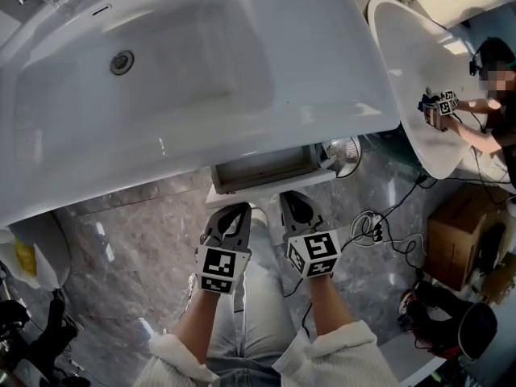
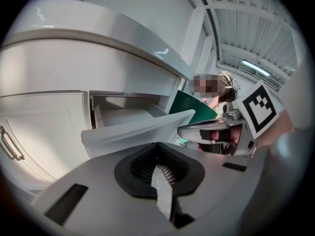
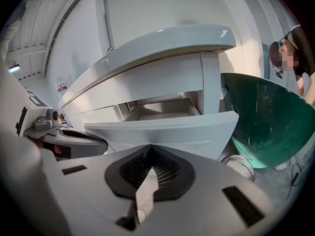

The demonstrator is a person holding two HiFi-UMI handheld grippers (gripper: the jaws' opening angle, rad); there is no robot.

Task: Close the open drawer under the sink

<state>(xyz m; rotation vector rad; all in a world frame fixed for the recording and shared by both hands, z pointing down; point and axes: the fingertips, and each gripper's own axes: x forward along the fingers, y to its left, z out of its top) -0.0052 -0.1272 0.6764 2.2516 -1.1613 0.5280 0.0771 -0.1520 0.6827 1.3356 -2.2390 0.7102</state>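
Note:
The white drawer (image 1: 266, 170) stands pulled out under the white sink (image 1: 161, 71), and its inside looks empty. My left gripper (image 1: 240, 209) and right gripper (image 1: 291, 197) are side by side just short of the drawer's front panel, both shut on nothing. In the left gripper view the drawer front (image 2: 138, 132) slants just beyond my left gripper (image 2: 158, 145), with the right gripper (image 2: 216, 132) beside it. In the right gripper view the front panel (image 3: 167, 129) spans the view just past my right gripper (image 3: 150, 147). I cannot tell whether either tip touches it.
A cabinet door with a metal handle (image 2: 10, 142) is left of the drawer. A round metal object (image 1: 343, 153) sits on the floor at the drawer's right. Another person (image 1: 492, 111) works at a white basin (image 1: 403, 63). Cables (image 1: 379, 228), a cardboard box (image 1: 459, 236) and a dark bag (image 1: 442, 321) lie on the right.

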